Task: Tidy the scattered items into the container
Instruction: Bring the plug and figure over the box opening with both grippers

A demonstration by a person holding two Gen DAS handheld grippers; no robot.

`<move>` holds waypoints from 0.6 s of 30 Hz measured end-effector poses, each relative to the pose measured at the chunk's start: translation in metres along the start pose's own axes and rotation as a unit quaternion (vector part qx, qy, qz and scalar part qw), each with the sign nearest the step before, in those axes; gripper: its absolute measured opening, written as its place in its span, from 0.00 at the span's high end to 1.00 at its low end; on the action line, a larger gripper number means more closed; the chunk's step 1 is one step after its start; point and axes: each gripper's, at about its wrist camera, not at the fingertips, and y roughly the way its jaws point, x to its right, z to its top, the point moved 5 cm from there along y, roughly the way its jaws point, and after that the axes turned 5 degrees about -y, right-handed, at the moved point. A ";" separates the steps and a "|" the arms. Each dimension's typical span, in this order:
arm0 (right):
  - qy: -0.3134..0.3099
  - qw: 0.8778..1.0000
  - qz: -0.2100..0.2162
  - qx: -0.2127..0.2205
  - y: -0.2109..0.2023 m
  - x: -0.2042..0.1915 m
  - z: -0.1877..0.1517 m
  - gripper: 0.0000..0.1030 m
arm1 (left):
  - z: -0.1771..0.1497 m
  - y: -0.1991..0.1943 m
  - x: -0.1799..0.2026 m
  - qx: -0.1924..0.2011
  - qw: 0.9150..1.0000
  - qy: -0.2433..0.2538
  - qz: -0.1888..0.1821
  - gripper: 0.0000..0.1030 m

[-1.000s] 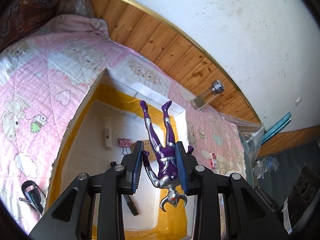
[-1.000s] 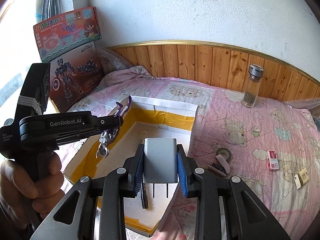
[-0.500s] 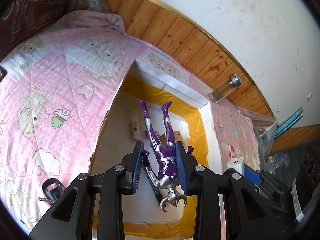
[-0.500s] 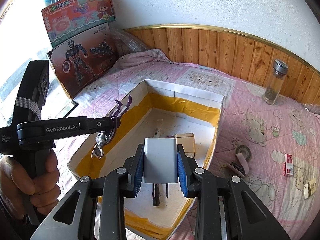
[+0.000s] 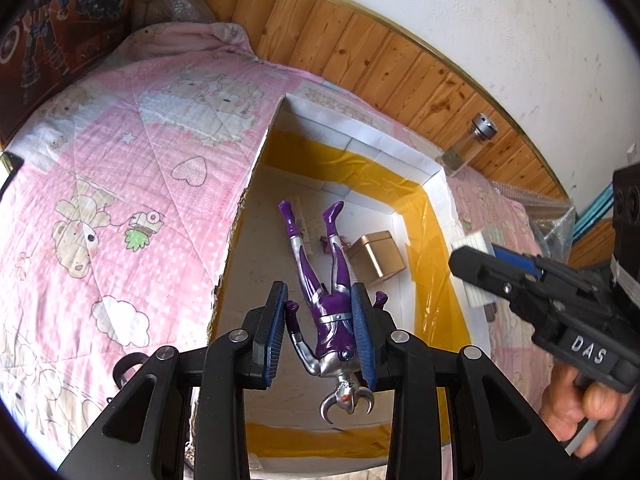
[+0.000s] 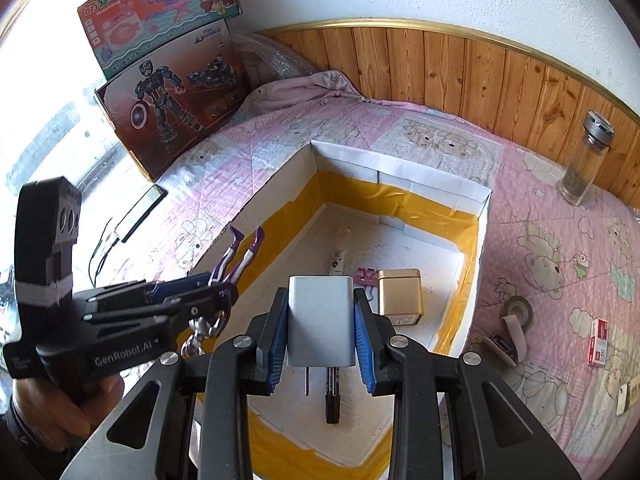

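My left gripper [image 5: 320, 334] is shut on a purple and silver toy figure [image 5: 326, 300], feet pointing away, held over the white box [image 5: 360, 146] with yellow-taped walls. My right gripper [image 6: 322, 330] is shut on a white plug adapter [image 6: 322, 320], prongs toward me, above the same box [image 6: 400, 178]. The left gripper with the figure shows at the left of the right wrist view [image 6: 208, 286]. In the box lie a gold tin [image 6: 399, 296], a pink clip [image 6: 366, 275], a black marker [image 6: 332, 394] and a small white item [image 6: 337, 262].
On the pink quilt to the right of the box lie a tape roll [image 6: 516, 312], a red and white packet [image 6: 599, 342] and a small card [image 6: 625, 398]. A glass bottle [image 6: 586, 160] stands by the wooden headboard. Toy boxes [image 6: 172, 108] lean at the back left.
Both grippers have moved further over the box, each keeping its item. The gold tin has come into view in both views, and the right gripper now shows in the left wrist view.
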 end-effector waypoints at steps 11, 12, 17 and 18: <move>0.028 0.998 0.023 -0.044 0.042 0.012 0.037 0.69 | -0.005 0.012 0.002 -0.018 1.000 0.009 0.011 0.68; 0.029 0.998 0.023 -0.049 0.047 0.013 0.040 0.69 | -0.004 0.013 0.004 -0.020 1.000 0.013 0.013 0.68; 0.029 0.997 0.021 -0.071 0.067 0.020 0.052 0.69 | 0.007 0.014 0.018 -0.010 0.998 0.055 0.022 0.68; 0.028 0.997 0.017 -0.072 0.069 0.022 0.054 0.69 | 0.009 0.015 0.017 -0.004 0.998 0.058 0.033 0.68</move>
